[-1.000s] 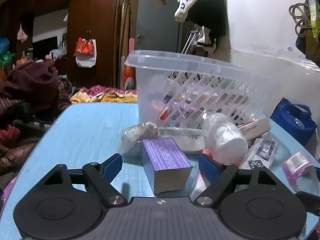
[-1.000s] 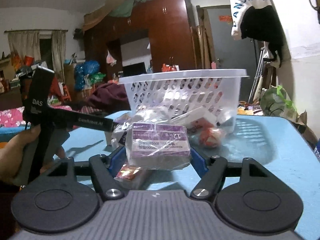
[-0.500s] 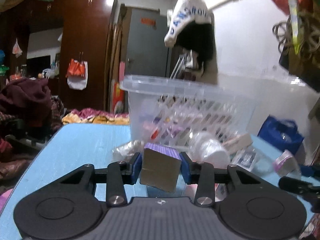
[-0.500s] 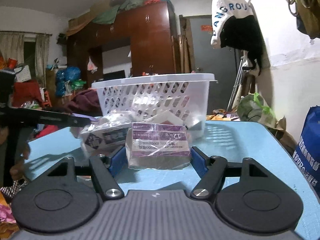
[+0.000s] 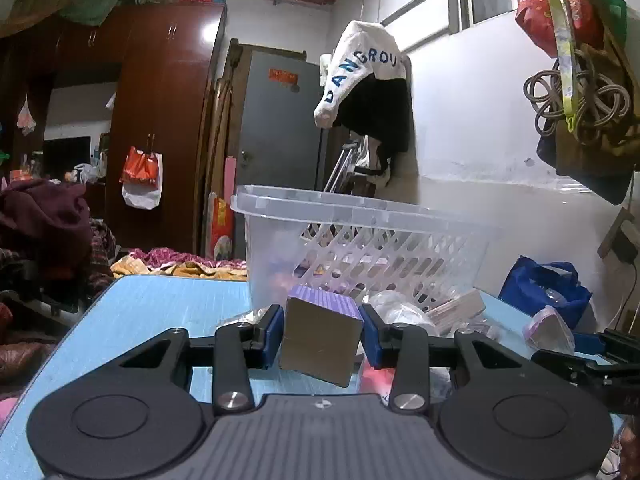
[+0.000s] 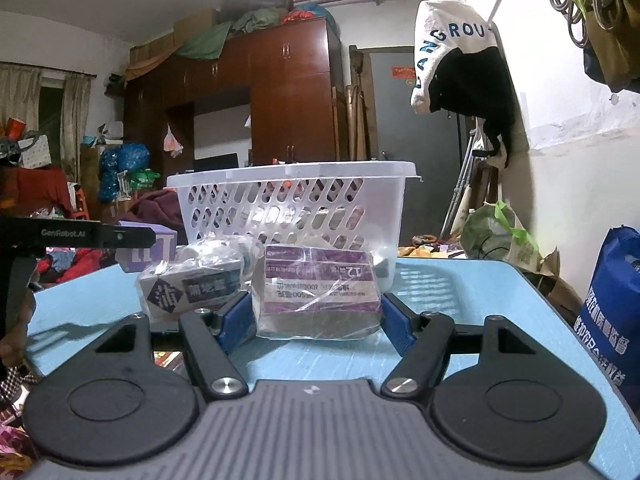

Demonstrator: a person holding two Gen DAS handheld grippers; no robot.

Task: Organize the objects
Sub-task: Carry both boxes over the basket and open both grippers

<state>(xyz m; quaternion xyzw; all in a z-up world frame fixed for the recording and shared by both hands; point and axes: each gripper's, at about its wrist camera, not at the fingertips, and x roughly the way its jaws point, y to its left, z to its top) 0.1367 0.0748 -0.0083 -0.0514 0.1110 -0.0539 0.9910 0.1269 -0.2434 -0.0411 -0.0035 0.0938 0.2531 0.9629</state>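
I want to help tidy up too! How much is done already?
Some packets already show through the white basket. The left gripper is shut on a small purple box, and the right gripper holds a wrapped purple pack. Left on the blue table: a black-and-white packet and more wrapped bits.

1. Left gripper [image 5: 321,334] is closed on a small purple box [image 5: 320,340]; both blue pads [image 5: 273,330] are pressed against its sides, and the box is held tilted, clear of the table.
2. Left gripper is aimed nearly level, slightly downward.
3. Right gripper [image 6: 318,316] is clamped on a purple wrapped pack [image 6: 318,292], held at mid-width with its blue pads [image 6: 236,320] at the pack's two ends.
4. Right gripper is also aimed close to level, slightly down.
5. In the right wrist view, the left gripper's black body is seen at the left edge, with part of a hand [image 6: 14,332] below it.
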